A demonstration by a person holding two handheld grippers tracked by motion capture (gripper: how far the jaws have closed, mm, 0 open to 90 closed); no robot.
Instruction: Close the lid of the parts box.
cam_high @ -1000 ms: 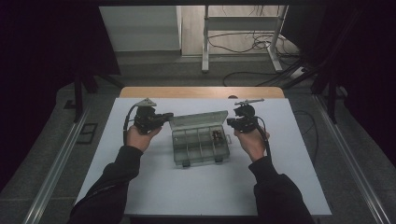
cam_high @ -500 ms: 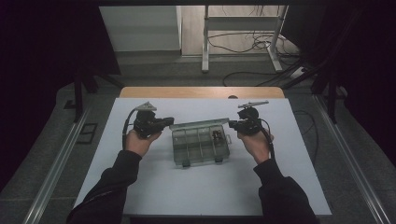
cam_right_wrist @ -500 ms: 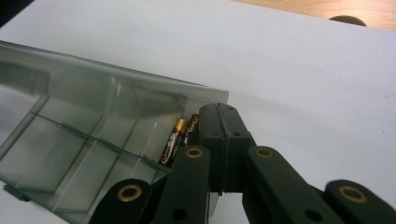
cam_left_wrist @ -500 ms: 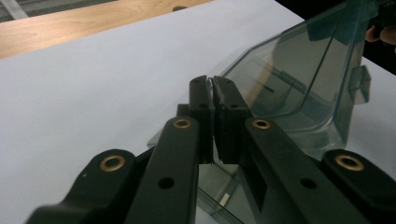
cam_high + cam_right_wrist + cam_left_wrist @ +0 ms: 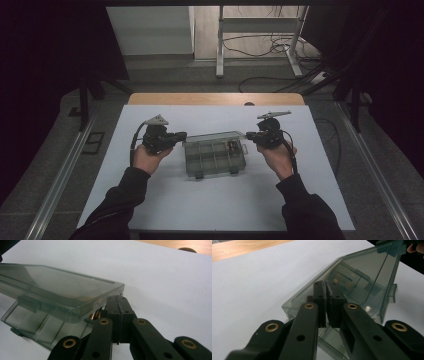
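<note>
We find the clear compartment box at the middle of the white table, its lid partly raised. The left gripper meets its left end, the right gripper its right end under the lid; both have jaws pressed together, gripping nothing visible.

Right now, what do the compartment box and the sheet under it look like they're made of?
The compartment box looks like smoky, see-through moulded plastic: its dividers show through the glossy lid. The white sheet looks like a matte laminate or plastic, since it shows no grain; which one is unclear. It covers a wooden table with visible grain.
</note>
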